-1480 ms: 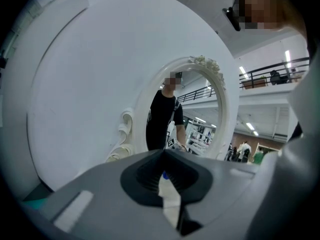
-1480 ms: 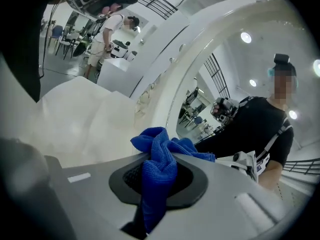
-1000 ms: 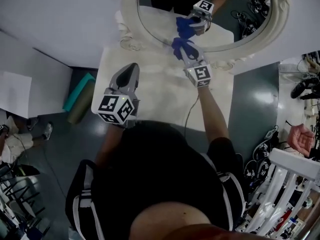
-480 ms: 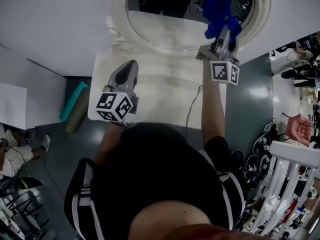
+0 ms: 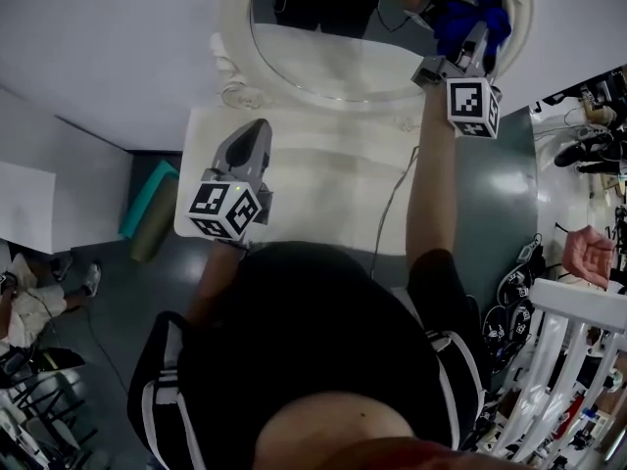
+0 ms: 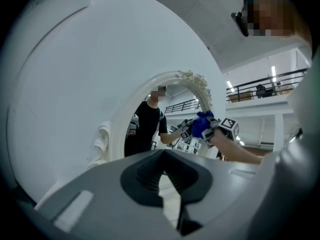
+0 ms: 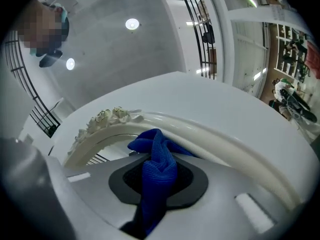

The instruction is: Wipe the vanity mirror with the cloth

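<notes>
Grey floor (image 5: pixel 490 194) underfoot, and a white vanity top (image 5: pixel 323 189) pushed against the white wall. Nearest to me, the left gripper (image 5: pixel 259 127) hovers over the top's left side, where it was half a second ago. Its jaws are pressed together with nothing between them, and it points toward the mirror. Past it, the person's right arm is stretched out and the right gripper (image 5: pixel 477 35) is pinching the blue cloth (image 5: pixel 468 20). It has slid right since the last look: the cloth was on the glass near its right side, and now it is bunched up at the right rim. From the right gripper's own view, the cloth touches the inner edge of the vanity mirror's (image 5: pixel 333 62) ornate cream frame (image 5: pixel 231 29). The glass reflects a figure in a black shirt.
</notes>
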`<state>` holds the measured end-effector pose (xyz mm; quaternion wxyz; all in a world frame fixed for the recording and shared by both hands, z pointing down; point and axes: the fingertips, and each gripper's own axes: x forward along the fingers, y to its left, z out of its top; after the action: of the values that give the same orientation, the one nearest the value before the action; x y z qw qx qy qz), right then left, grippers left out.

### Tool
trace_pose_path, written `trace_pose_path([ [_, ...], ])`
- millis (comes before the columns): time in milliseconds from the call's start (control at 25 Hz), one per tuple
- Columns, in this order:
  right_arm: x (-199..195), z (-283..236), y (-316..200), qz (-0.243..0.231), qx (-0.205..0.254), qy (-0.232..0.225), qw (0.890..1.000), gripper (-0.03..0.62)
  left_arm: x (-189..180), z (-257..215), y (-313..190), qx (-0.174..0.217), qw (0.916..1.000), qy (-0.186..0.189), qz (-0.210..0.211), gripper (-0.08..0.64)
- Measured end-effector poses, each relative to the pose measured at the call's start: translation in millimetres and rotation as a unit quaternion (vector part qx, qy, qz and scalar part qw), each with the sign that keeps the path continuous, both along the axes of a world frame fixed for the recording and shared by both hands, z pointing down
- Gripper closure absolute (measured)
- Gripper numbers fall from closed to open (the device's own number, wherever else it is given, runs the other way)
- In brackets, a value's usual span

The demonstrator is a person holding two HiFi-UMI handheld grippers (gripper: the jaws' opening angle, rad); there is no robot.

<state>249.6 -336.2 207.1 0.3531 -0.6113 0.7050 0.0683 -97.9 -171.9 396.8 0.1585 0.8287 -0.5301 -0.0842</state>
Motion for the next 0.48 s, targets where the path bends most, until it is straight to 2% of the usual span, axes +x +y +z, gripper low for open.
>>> trace_pose_path([
  [160,-19,-25,0,-0.005,0.006,0.035,0.999,0.543,-2,-2,-2,-0.001,1.0,0.003,-0.005,0.552],
  [280,-40,-48,3,-0.003,0.015,0.095,0.995,0.543,0,-5,-4,0.0,1.0,0.005,-0.004,0.552],
  [400,-60,-66,6,0.01,0.027,0.164,0.986,0.543,1,-7,-4,0.001,1.0,0.005,-0.003,0.551],
  [480,-74,-74,8,0.024,0.036,0.22,0.974,0.543,2,-8,-6,0.001,1.0,0.004,-0.002,0.552],
])
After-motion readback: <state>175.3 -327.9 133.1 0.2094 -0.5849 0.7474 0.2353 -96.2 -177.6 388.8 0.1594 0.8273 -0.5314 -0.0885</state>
